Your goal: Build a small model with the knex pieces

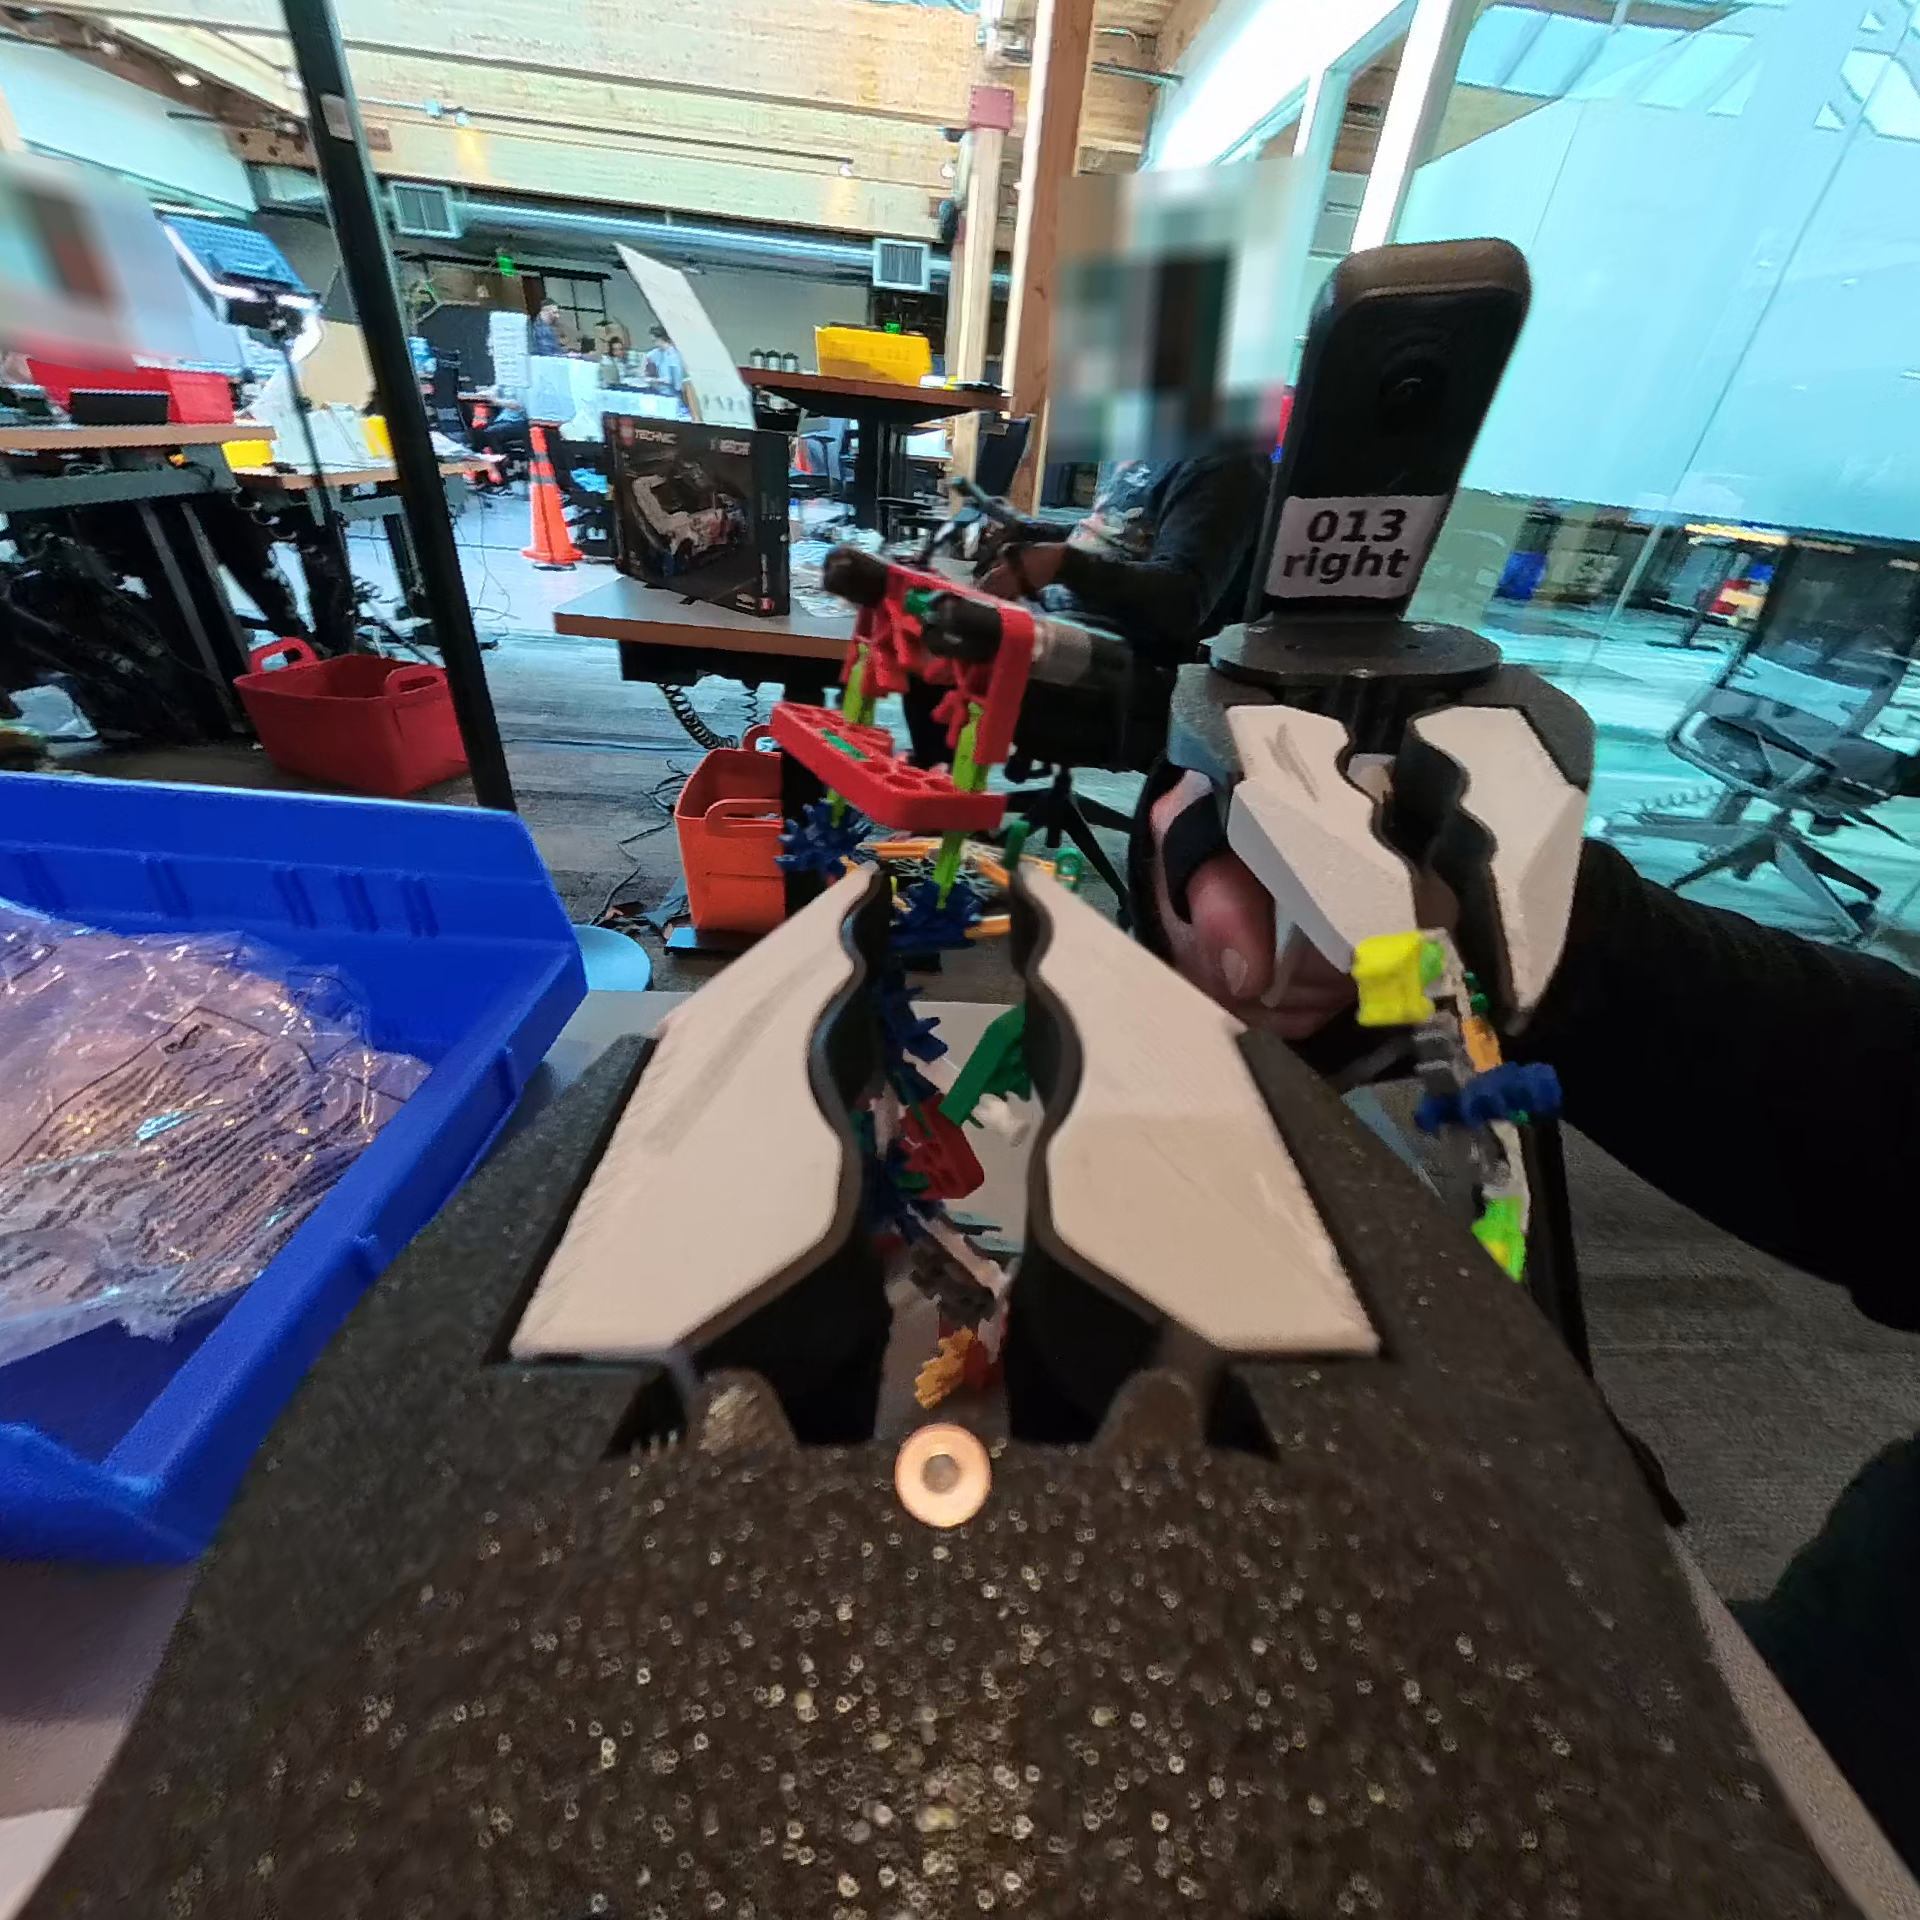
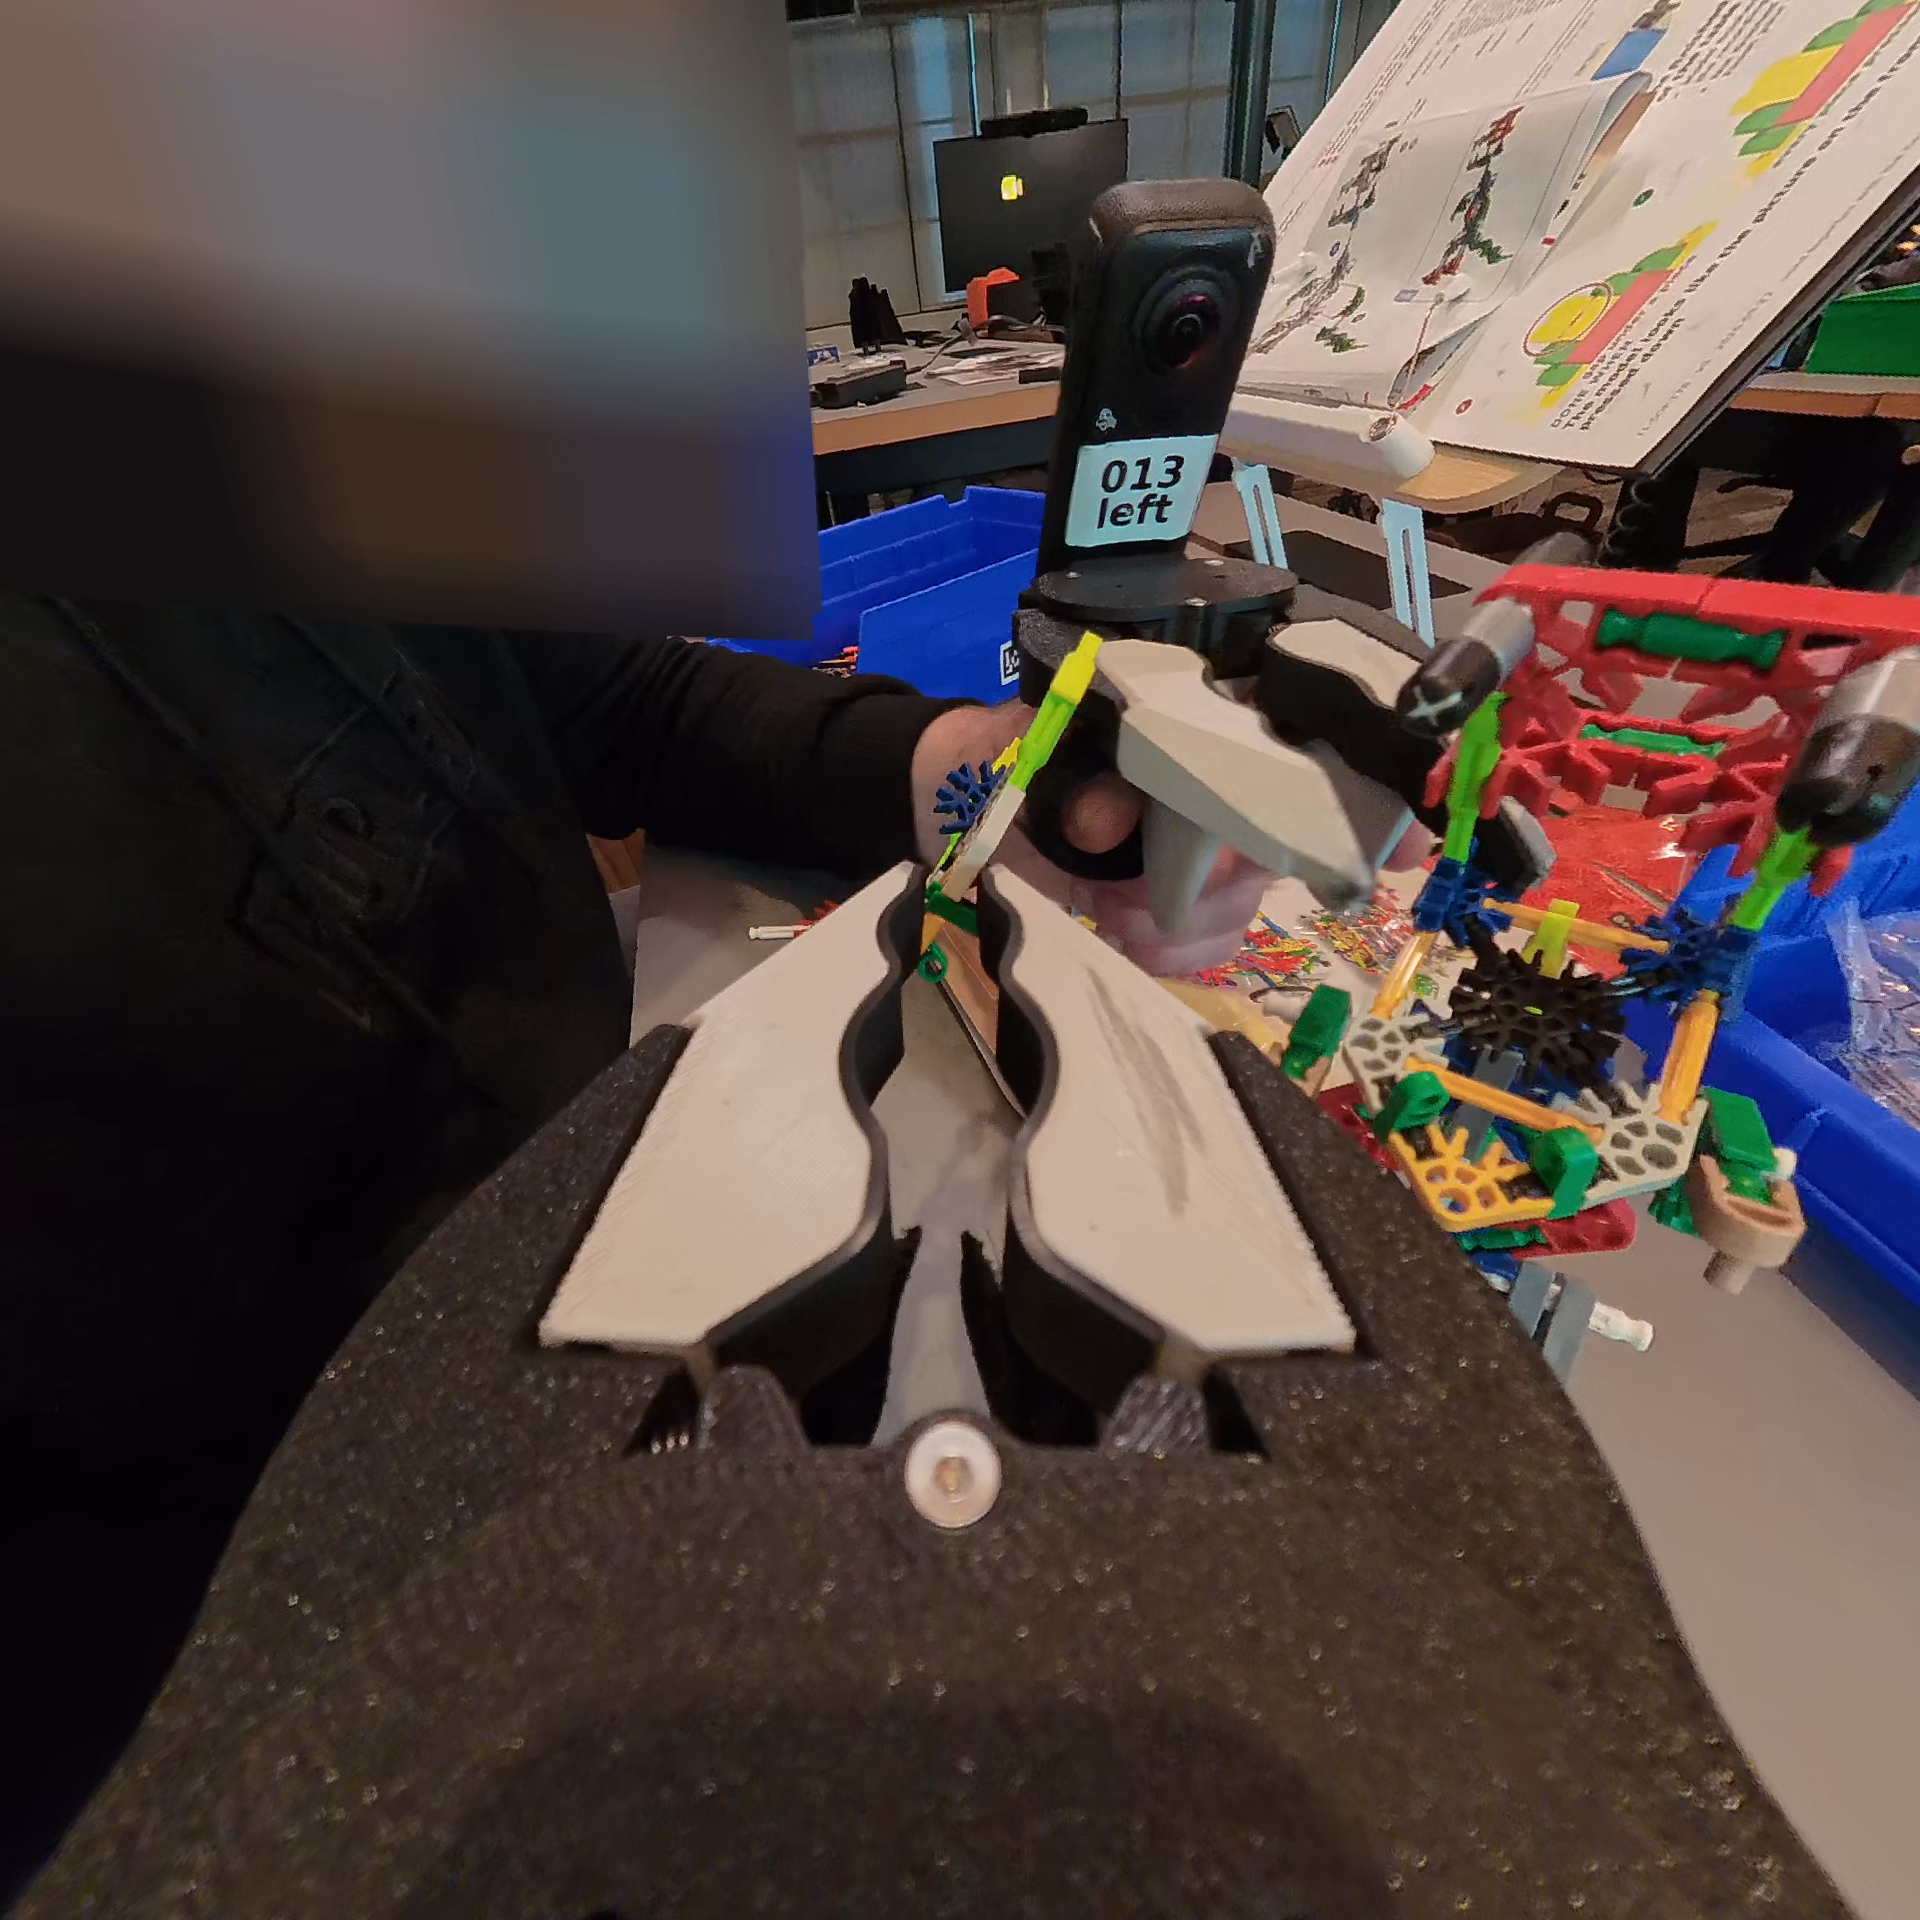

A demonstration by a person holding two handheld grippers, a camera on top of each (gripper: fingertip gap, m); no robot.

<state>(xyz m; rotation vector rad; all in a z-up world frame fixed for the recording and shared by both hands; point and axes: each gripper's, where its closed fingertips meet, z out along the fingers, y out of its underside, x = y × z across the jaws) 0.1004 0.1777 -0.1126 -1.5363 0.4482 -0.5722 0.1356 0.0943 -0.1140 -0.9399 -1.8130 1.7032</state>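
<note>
A toy model of plastic rods and connectors, with a red panel top [image 1: 894, 769], blue snowflake connectors and a black wheel [image 2: 1532, 1003], stands on the grey table [image 2: 1714, 1507]. My left gripper [image 1: 945, 883] is shut on the model, with a green rod and blue connectors between its fingers. It shows in the right wrist view [image 2: 1439, 862] gripping below the red panel [image 2: 1704, 707]. My right gripper [image 2: 951, 883] is shut on a small rod piece [image 2: 1049, 717] with a yellow-green end and a blue connector. It holds this in the air right of the model [image 1: 1444, 982].
A blue bin [image 1: 312, 883] with clear plastic bags sits at the left. More blue bins [image 2: 914, 592] stand behind and right of the model. An open instruction booklet [image 2: 1558, 208] leans on a stand. Loose small pieces [image 2: 1278, 945] lie on the table. A person's black sleeve [image 2: 727, 727] is close. Spacing between my two grippers at the tips: around 9 centimeters.
</note>
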